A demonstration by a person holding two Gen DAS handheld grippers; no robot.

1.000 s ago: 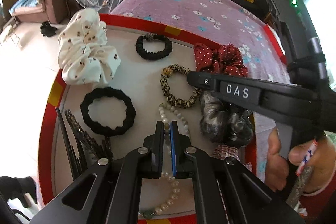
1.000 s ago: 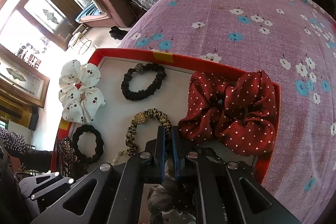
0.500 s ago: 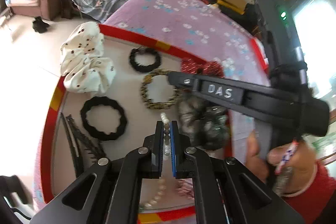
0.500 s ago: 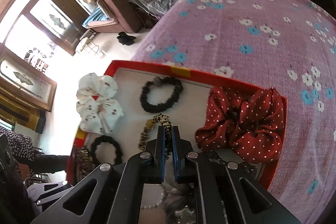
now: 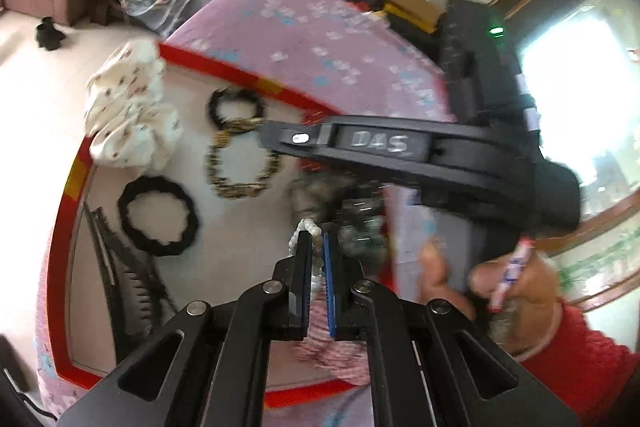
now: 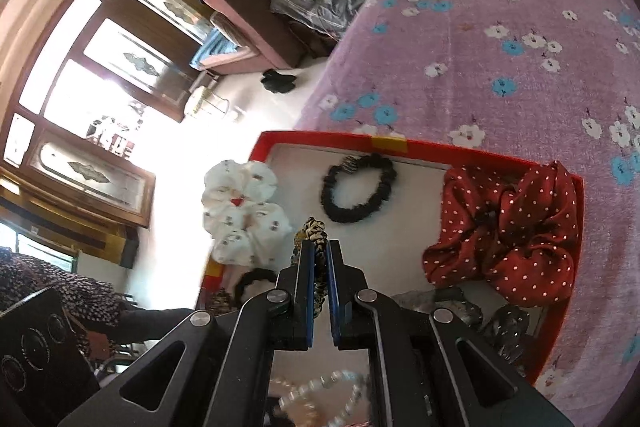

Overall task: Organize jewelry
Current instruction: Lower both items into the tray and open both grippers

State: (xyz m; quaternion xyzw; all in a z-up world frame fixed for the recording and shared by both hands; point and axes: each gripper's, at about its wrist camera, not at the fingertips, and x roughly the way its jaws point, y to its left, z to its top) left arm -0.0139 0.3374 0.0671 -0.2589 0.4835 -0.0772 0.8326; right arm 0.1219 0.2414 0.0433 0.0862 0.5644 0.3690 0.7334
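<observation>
A white pearl necklace (image 5: 307, 227) is pinched in my left gripper (image 5: 316, 237), its beads bunched at the fingertips and lifted above the red-rimmed tray (image 5: 216, 67). The strand's lower part shows blurred in the right wrist view as the pearl necklace (image 6: 320, 391). My right gripper (image 6: 318, 245) is shut on a leopard-print scrunchie (image 6: 314, 233) and holds it above the tray (image 6: 340, 139). From the left wrist view the right gripper (image 5: 276, 139) reaches in from the right, with the leopard scrunchie (image 5: 240, 183) hanging at its tip.
On the tray lie a white spotted scrunchie (image 6: 244, 211), a small black scrunchie (image 6: 358, 193), a larger black one (image 5: 158, 215), a red polka-dot scrunchie (image 6: 508, 231), a grey shiny scrunchie (image 6: 500, 323) and black hair clips (image 5: 132, 279). The tray sits on a purple flowered bedspread (image 6: 500, 27). A hand (image 5: 440, 267) holds the right tool.
Both grippers have tilted upward and risen a little. The pearl necklace and the leopard scrunchie, which lay on the tray floor, now hang from the shut fingers.
</observation>
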